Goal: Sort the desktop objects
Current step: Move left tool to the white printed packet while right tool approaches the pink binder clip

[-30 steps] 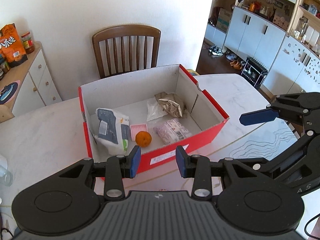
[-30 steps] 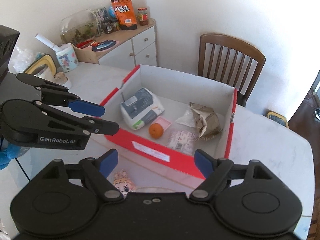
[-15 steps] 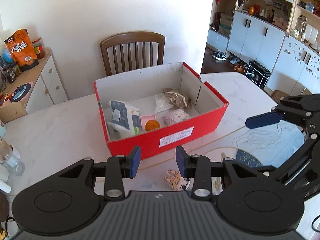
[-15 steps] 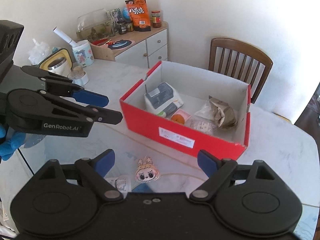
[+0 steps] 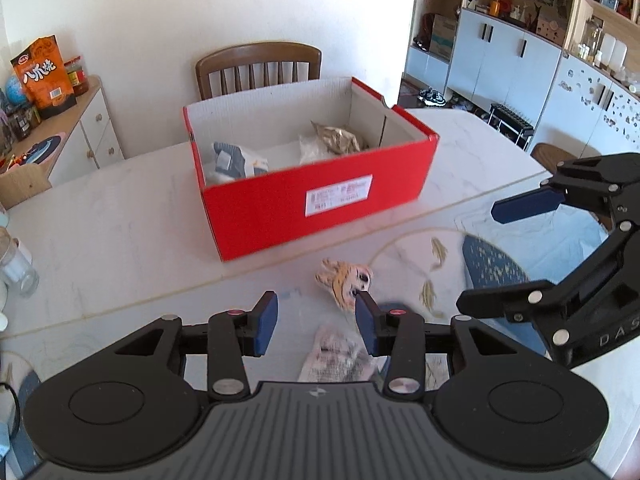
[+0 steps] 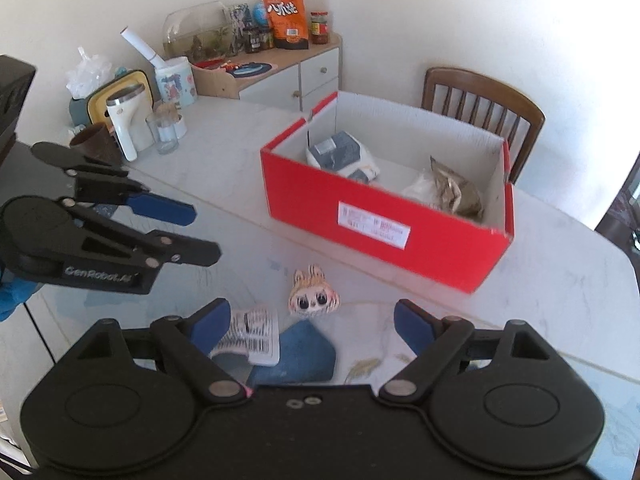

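**Two grippers above the loose items in front of the red box**

Only the left wrist view takes in the cabinets (image 5: 504, 60) along the far wall; only the right wrist view shows the clutter at the table's far end: one glass (image 6: 162, 134), one white dispenser (image 6: 122, 124) and one printed mug (image 6: 176, 80).

The left gripper (image 5: 316, 322) is partly spread, its jaws opening, with nothing between them. The right gripper (image 6: 308, 326) stands wide, its jaws closing slightly, and empty.

One red box (image 5: 320, 204) sits on the marble table (image 5: 100, 232) before one wooden chair (image 5: 258, 64). Inside, two packets can be counted: a blue-and-white pack (image 5: 234, 162) and a crinkled brown bag (image 5: 336, 140). Outside it, near the grippers, lie two loose things: one small plush face (image 6: 314, 296) and one printed sachet (image 6: 250, 334), just beside each other
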`<state>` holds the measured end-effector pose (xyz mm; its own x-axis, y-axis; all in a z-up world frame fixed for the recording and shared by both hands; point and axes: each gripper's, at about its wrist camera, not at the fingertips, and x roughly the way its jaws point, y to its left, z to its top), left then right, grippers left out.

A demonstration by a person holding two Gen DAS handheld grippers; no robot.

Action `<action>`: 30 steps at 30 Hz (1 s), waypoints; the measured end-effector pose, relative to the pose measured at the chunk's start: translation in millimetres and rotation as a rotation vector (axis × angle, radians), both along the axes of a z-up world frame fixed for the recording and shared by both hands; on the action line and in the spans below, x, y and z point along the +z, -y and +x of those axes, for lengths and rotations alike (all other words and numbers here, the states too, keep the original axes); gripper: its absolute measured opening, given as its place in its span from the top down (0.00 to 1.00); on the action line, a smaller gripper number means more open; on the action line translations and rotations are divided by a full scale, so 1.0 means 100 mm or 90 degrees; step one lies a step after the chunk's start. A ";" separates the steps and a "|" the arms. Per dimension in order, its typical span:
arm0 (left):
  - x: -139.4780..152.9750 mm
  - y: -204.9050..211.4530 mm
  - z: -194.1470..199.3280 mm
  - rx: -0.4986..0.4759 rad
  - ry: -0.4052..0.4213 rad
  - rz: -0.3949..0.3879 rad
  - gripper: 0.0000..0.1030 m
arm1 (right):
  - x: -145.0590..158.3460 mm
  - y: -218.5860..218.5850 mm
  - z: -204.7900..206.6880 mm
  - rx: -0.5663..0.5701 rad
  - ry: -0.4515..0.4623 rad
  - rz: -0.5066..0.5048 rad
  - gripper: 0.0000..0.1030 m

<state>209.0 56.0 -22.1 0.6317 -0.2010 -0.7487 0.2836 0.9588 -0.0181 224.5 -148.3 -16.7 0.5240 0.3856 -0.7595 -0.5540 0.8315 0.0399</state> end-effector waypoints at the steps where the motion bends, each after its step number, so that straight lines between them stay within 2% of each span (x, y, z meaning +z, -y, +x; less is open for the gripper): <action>1: -0.03 0.01 -0.04 -0.002 0.000 0.005 0.59 | -0.03 0.00 -0.04 -0.001 0.002 0.000 0.15; 9: -0.23 0.04 -0.30 -0.005 -0.018 0.010 0.49 | -0.23 0.02 -0.29 -0.008 -0.004 -0.011 0.16; 11: -0.27 0.04 -0.35 -0.007 -0.021 0.015 0.41 | -0.28 0.03 -0.33 -0.014 -0.010 -0.013 0.16; 15: -0.35 0.02 -0.40 -0.006 -0.031 0.015 0.34 | -0.35 0.05 -0.41 -0.023 -0.023 -0.009 0.16; 17: -0.41 0.00 -0.40 -0.005 -0.042 0.013 0.23 | -0.38 0.05 -0.45 -0.025 -0.028 -0.005 0.16; 19: -0.46 -0.01 -0.40 -0.004 -0.046 0.016 0.18 | -0.41 0.04 -0.50 -0.028 -0.032 -0.003 0.16; 24: -0.60 -0.03 -0.36 0.001 -0.046 0.038 0.15 | -0.52 -0.01 -0.62 -0.034 -0.045 -0.001 0.16; 30: -0.73 -0.05 -0.27 0.007 -0.049 0.036 0.15 | -0.67 -0.12 -0.71 -0.054 -0.050 -0.004 0.19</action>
<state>182.3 61.3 -95.4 0.5735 -0.1511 -0.8051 0.2736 0.9618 0.0143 153.4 -136.8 -84.0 0.4930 0.3380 -0.8017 -0.4769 0.8757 0.0760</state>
